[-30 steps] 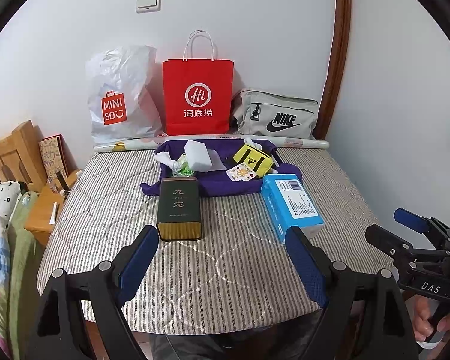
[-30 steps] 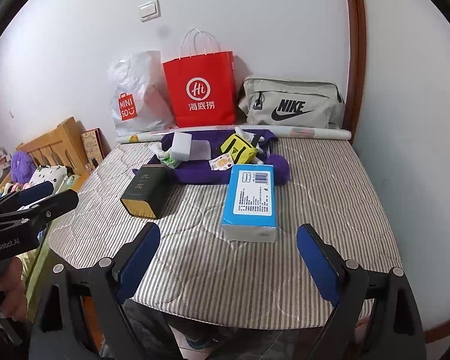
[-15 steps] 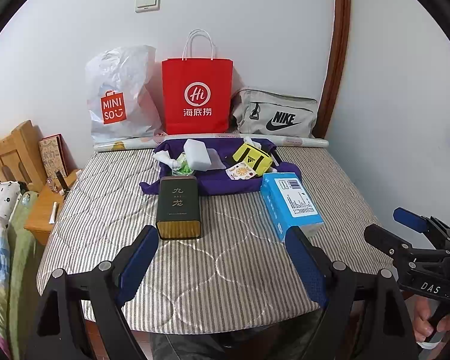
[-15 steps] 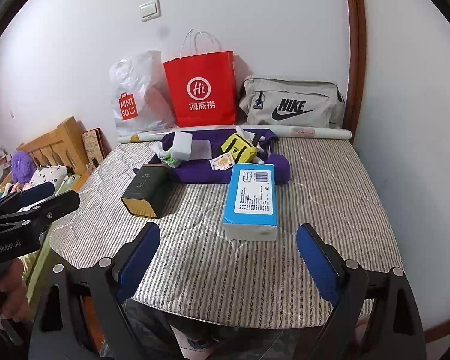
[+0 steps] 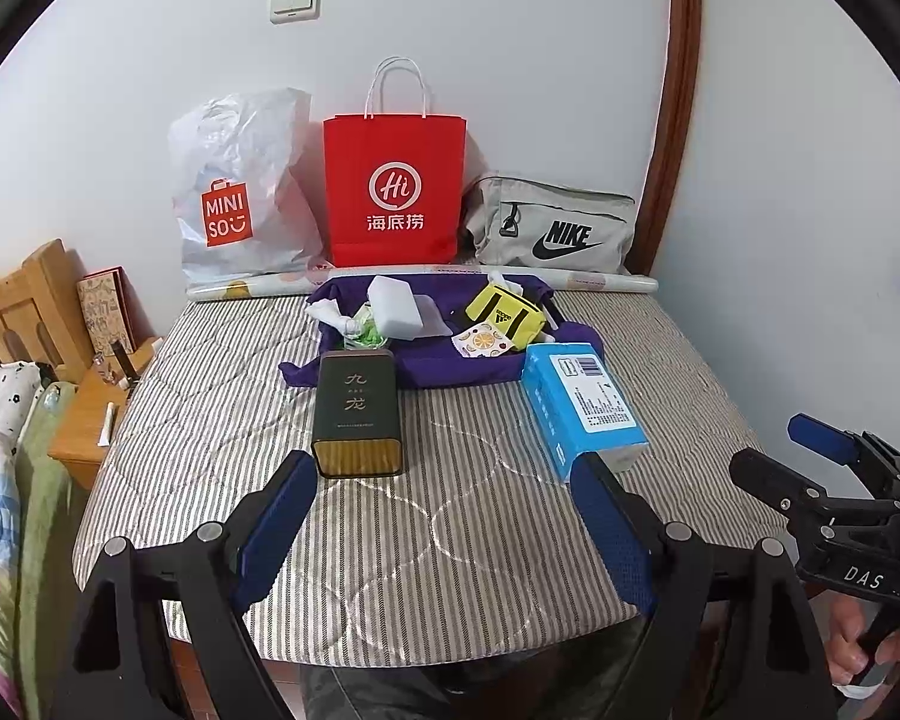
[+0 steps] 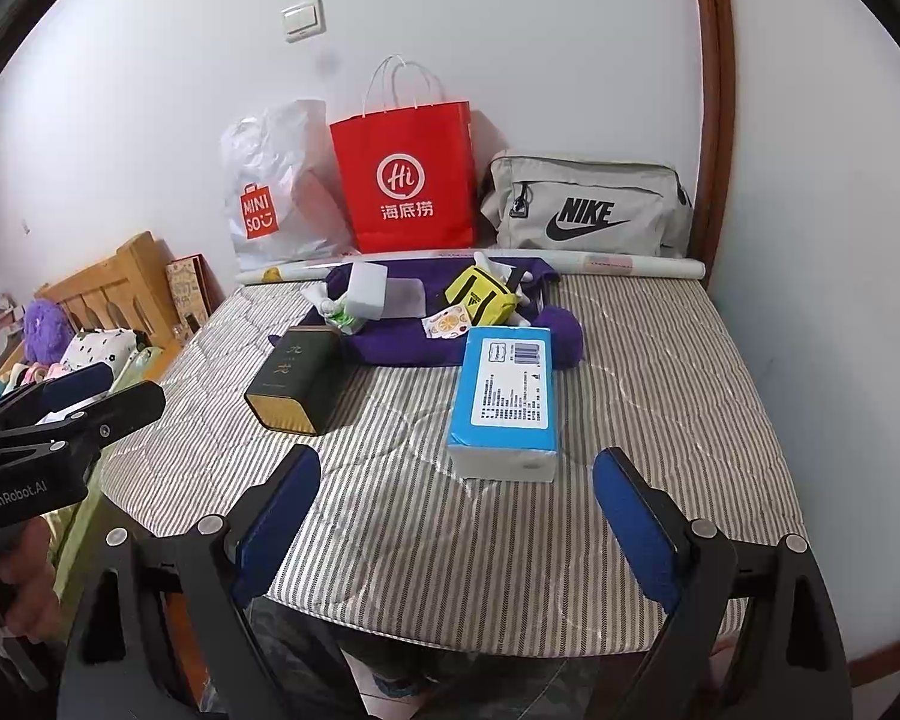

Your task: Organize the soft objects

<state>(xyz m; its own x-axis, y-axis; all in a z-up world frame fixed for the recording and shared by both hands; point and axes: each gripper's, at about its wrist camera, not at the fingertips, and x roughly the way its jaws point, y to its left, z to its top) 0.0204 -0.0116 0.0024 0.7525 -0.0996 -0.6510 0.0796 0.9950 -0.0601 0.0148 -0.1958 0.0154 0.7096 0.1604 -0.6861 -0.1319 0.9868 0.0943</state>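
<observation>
A purple cloth (image 5: pixel 450 363) (image 6: pixel 402 342) lies at the far middle of the striped mattress (image 5: pixel 450 498). On it sit a white sponge block (image 5: pixel 393 309) (image 6: pixel 369 291), a yellow Adidas pouch (image 5: pixel 504 315) (image 6: pixel 480 300), a fruit-print packet (image 5: pixel 480 341) and a crumpled green-white wrapper (image 5: pixel 354 327). A blue tissue pack (image 5: pixel 582 408) (image 6: pixel 507 399) and a dark tea tin (image 5: pixel 357 420) (image 6: pixel 294 378) lie nearer. My left gripper (image 5: pixel 444 516) and right gripper (image 6: pixel 456 516) are both open and empty, above the near edge of the mattress.
A Miniso plastic bag (image 5: pixel 240 192), a red paper bag (image 5: pixel 396 186) and a grey Nike bag (image 5: pixel 552 231) stand against the back wall, with a rolled sheet (image 5: pixel 606 282) in front. A wooden headboard (image 5: pixel 24 306) and a bedside stand (image 5: pixel 84 420) are at the left.
</observation>
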